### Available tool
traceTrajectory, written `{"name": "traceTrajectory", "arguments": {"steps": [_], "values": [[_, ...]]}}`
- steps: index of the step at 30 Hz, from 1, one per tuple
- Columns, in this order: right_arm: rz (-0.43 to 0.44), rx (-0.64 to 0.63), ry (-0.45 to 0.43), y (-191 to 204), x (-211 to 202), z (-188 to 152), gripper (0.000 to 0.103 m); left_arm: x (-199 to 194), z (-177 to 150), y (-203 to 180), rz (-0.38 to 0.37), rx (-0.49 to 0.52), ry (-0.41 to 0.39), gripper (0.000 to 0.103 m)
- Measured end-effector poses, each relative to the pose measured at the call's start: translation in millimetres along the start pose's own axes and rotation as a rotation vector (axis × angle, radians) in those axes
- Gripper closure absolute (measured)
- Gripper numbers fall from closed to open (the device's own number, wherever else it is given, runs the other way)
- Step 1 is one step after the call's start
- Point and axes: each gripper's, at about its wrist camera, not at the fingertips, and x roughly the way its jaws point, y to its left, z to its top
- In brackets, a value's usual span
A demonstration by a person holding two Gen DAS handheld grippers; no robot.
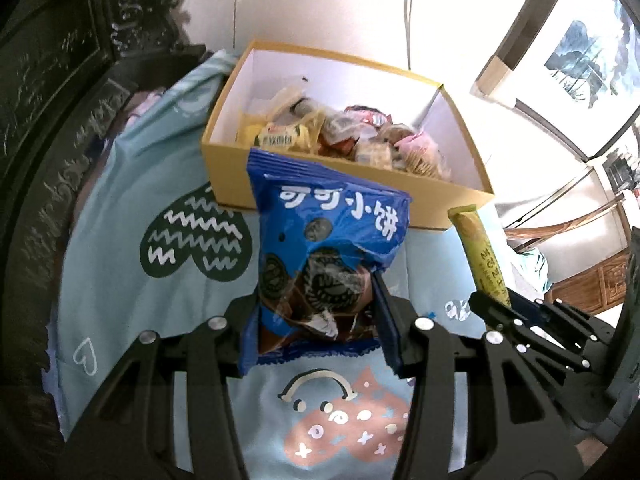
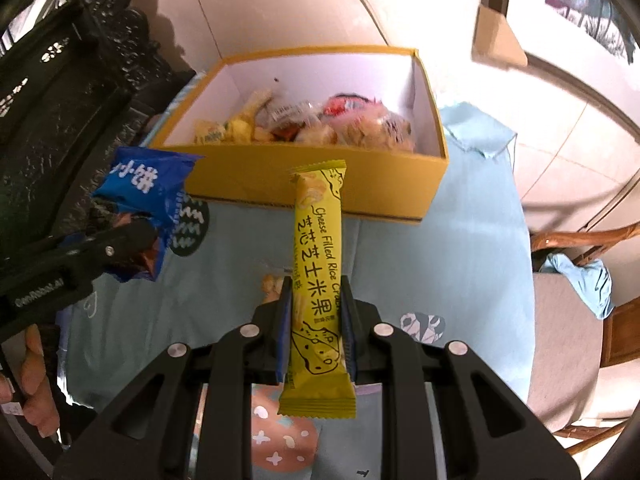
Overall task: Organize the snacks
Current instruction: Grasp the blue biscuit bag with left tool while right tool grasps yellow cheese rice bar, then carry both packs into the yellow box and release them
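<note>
Seen first from the left wrist camera, the left gripper (image 1: pixel 316 312) pinches a blue cookie bag (image 1: pixel 326 248) between its two fingers, clamped on the bag's lower half so the printed top stands up and leans toward a yellow box (image 1: pixel 348 196). The bag hangs above a pale blue cloth (image 1: pixel 120 260) printed with hearts and looks lifted clear of it, which suggests it is being carried to the box rather than resting. The box sits on the cloth just beyond the bag, open at the top, with many small wrapped snacks (image 1: pixel 344 136) heaped inside; it seems to be the collecting place for the task. At the right edge, the right gripper (image 1: pixel 508 304) reaches in alongside, holding a yellow bar (image 1: pixel 480 256). The left tool points forward and slightly down toward the box's near wall. From the right wrist camera, the right gripper (image 2: pixel 314 312) is pressed together on the yellow bar (image 2: pixel 318 276), a long cheese rice cracker packet, gripped near its lower end so most of its length sticks out toward the box (image 2: pixel 320 196). Its far tip overlaps the box's near wall in this view, though whether it touches cannot be told. At left, the left gripper (image 2: pixel 120 244) holds the blue bag (image 2: pixel 148 188) near the box's left corner, and the person's hand (image 2: pixel 32 376) shows at the lower left edge. Both tools sit side by side, aimed at the box, so both snacks appear ready to go in.
</note>
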Motion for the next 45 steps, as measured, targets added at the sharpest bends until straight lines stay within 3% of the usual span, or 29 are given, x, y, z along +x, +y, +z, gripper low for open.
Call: {"name": "traceTrajectory", "arguments": {"steps": [14, 27, 28, 29, 31, 33, 45], "values": [[-0.004, -0.033, -0.119, 12.3, -21.0, 67.2, 0.082, -13.7, 65.4, -6.7, -0.004, 0.005, -0.095, 0.054], [-0.018, -0.021, -0.117, 1.2, 35.9, 143.4, 0.08, 49.7, 140.1, 1.6, 0.002, -0.034, -0.075, 0.053], [-0.022, -0.021, -0.121, 0.4, 44.7, 146.7, 0.077, 55.3, 142.7, 3.8, 0.001, -0.044, -0.077, 0.05], [-0.042, -0.023, -0.117, 0.0, 53.4, 148.8, 0.066, 62.1, 146.5, 6.6, -0.005, -0.054, -0.094, 0.032], [-0.14, -0.018, -0.124, -3.7, 63.7, 147.7, 0.045, 67.5, 150.0, 8.5, 0.041, -0.041, -0.139, 0.006], [-0.159, -0.03, -0.147, -5.9, 64.0, 143.6, 0.045, 68.7, 150.2, 8.5, 0.094, -0.023, -0.157, 0.005], [-0.115, -0.015, -0.111, -2.9, 44.7, 112.8, 0.045, 49.4, 94.2, 8.2, 0.04, -0.026, -0.073, 0.005]]}}
